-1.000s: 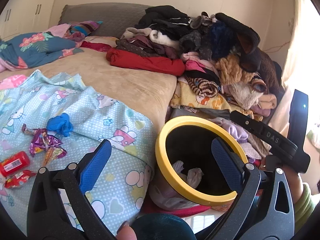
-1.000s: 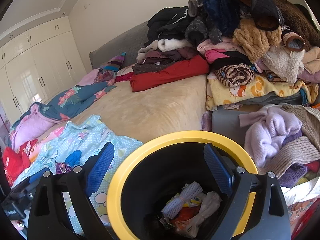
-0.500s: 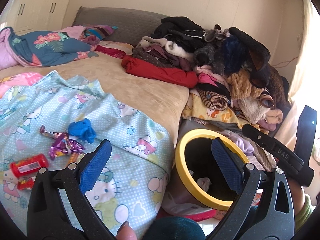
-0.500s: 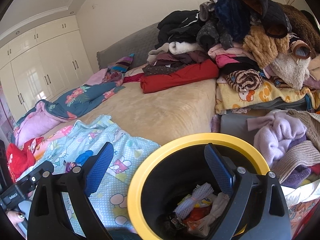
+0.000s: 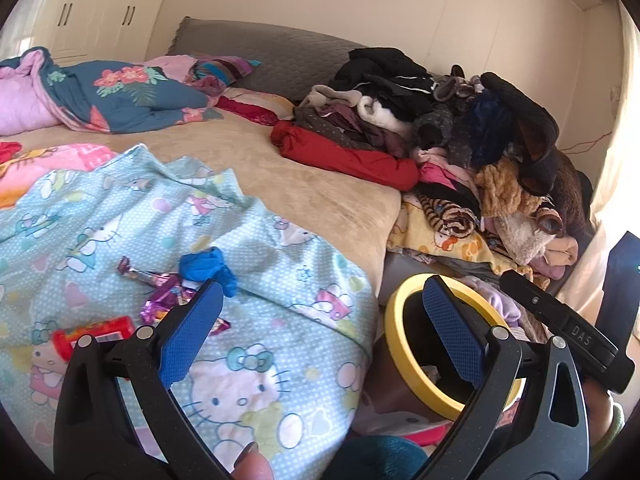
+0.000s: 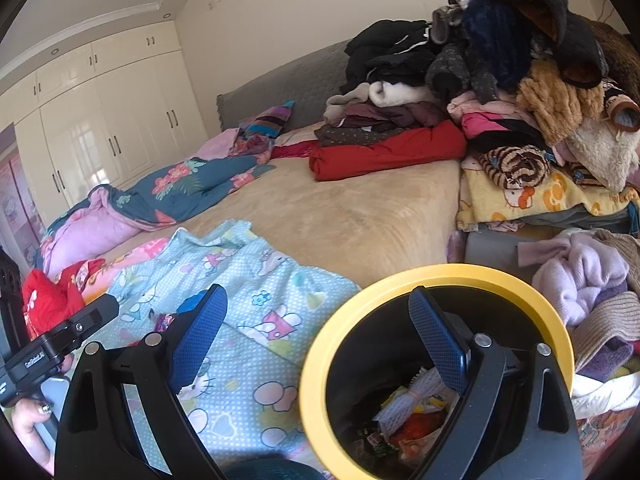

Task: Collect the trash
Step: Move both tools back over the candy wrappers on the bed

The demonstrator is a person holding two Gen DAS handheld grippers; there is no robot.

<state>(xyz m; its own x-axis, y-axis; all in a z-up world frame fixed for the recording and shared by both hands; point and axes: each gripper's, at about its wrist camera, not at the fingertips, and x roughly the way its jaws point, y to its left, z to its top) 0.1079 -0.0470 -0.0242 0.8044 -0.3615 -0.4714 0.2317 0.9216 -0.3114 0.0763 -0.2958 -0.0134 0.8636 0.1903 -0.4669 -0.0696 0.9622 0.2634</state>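
Note:
A black bin with a yellow rim stands beside the bed and holds several pieces of trash. On the light blue cartoon blanket lie a crumpled blue piece, shiny purple wrappers and a red packet. My left gripper is open and empty, above the blanket edge to the right of the trash. My right gripper is open and empty, at the bin's left rim. The blue piece shows in the right wrist view too.
A tall pile of clothes covers the right side of the bed. A floral quilt lies at the far left. White wardrobes line the wall. Knitwear sits right of the bin.
Both grippers have swung left, away from the bin and toward the blanket. The wrappers and blue piece now sit closer to my left gripper. Both stay open.

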